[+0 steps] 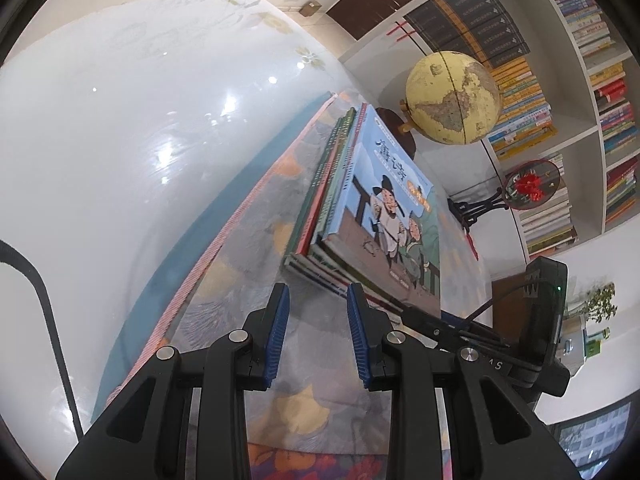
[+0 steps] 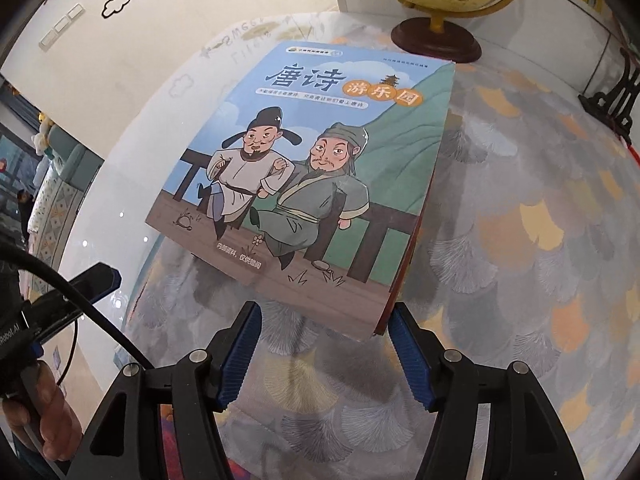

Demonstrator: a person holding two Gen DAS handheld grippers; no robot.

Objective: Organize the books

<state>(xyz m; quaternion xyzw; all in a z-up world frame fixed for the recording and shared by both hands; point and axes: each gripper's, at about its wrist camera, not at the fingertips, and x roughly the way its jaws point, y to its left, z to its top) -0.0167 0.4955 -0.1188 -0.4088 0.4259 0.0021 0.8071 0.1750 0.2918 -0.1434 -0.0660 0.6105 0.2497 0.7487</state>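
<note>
Left tool: blue-padded jaws set narrow with nothing between them, hovering over the patterned cloth just short of the near end of the book stack; in the right wrist view it shows at the far left, a person's hand on its handle. Book stack: several thin picture books lying flat, one on another, spines roughly aligned along the worktop's left edge, where the cloth's pink trim meets a glossy white surface. Top book: blue cover with two cartoon figures, sitting slightly askew on the pile, its near right corner overhanging. Right tool: jaws opening, pads clear of everything, the top book's near edge just ahead of the fingertips and not between them. Globe: on a dark wooden base at the worktop's far edge, just beyond the stack. Step in hand, as a judgement: squaring the pile, or readying a pick of the top book. Next move likely calls for the right tool to advance until the near edge or overhanging corner lies between its pads, then close, while the left tool steadies the lower books against sliding.
</note>
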